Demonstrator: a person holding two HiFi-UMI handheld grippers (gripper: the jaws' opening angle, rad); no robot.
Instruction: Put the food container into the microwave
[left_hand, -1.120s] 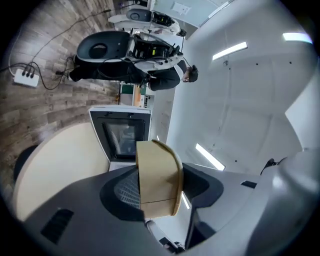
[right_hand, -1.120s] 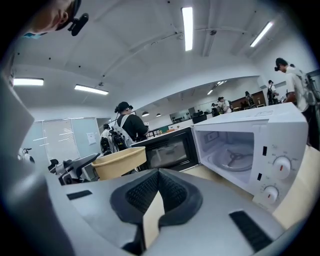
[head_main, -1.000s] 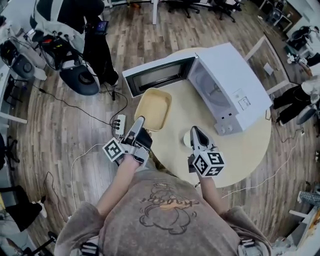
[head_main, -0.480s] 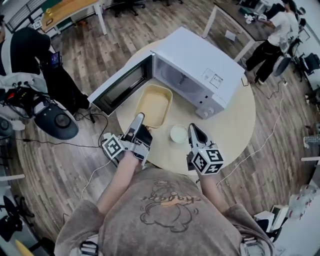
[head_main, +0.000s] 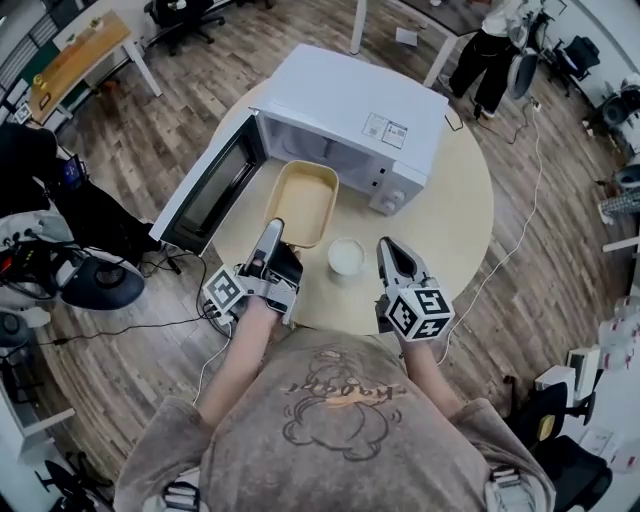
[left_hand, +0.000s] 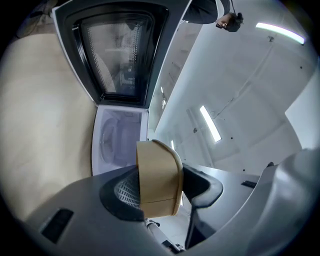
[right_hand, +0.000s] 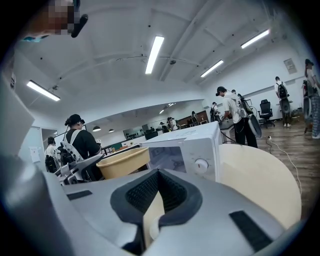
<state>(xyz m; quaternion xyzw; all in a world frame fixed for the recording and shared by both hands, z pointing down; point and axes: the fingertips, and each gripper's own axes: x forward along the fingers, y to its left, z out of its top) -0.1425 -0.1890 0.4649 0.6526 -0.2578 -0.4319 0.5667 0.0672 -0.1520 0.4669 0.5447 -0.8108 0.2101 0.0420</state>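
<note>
1. The tan food container is just in front of the microwave, at its open mouth and not inside, with the swung-out door at its left.
2. The left tongs pinch the container's near rim.
3. The right tongs are pressed together on nothing, beside a small white bowl.
4. Bowl and microwave stand on the round counter.

2 arms reach forward, side by side. Left gripper tips up, jaws pinch food container rim. Right gripper jaws closed together, nothing inside.
</note>
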